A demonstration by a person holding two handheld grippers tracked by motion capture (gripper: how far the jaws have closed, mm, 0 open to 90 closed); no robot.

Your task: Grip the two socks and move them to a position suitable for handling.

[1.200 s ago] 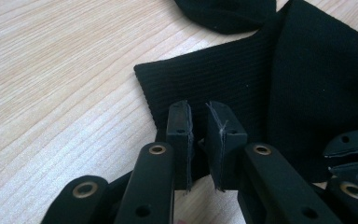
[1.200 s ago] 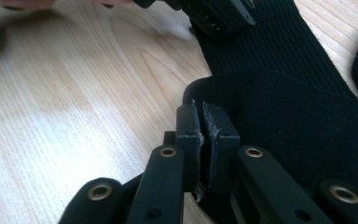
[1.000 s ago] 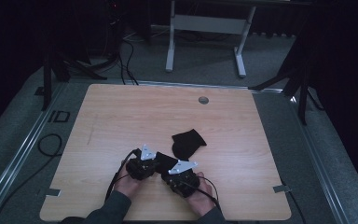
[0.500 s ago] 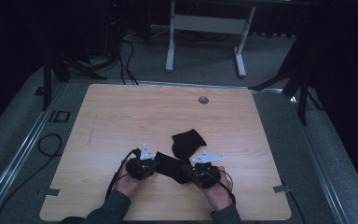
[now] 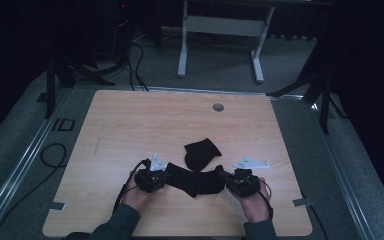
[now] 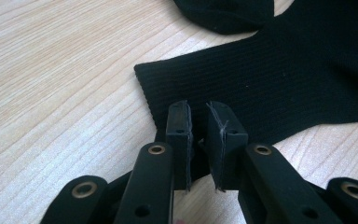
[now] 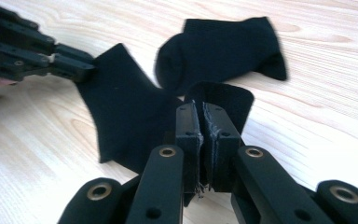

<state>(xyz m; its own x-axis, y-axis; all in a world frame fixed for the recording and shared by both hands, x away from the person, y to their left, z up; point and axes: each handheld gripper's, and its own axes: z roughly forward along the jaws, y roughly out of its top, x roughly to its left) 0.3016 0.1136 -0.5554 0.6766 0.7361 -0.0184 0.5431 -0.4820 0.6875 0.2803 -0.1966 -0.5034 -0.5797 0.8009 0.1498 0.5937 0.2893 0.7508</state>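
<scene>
So the black sock (image 5: 194,180) lies stretched left-to-right across the near part of the table (image 5: 130,125), left hand-held gripper (image 5: 161,178) pinching its ribbed cuff end and right hand-held gripper (image 5: 226,180) clamped on the opposite end, with a second sock (image 5: 201,152) just behind.

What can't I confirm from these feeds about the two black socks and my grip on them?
- Stretched sock: its held ends are hidden by the left gripper and right gripper in the high view.
- Second sock: cut off by the top edge in the left gripper view.
- Overlap: black on black, so the high view cannot tell whether the two socks touch.
- Round item at the far table edge: too small to identify.
</scene>
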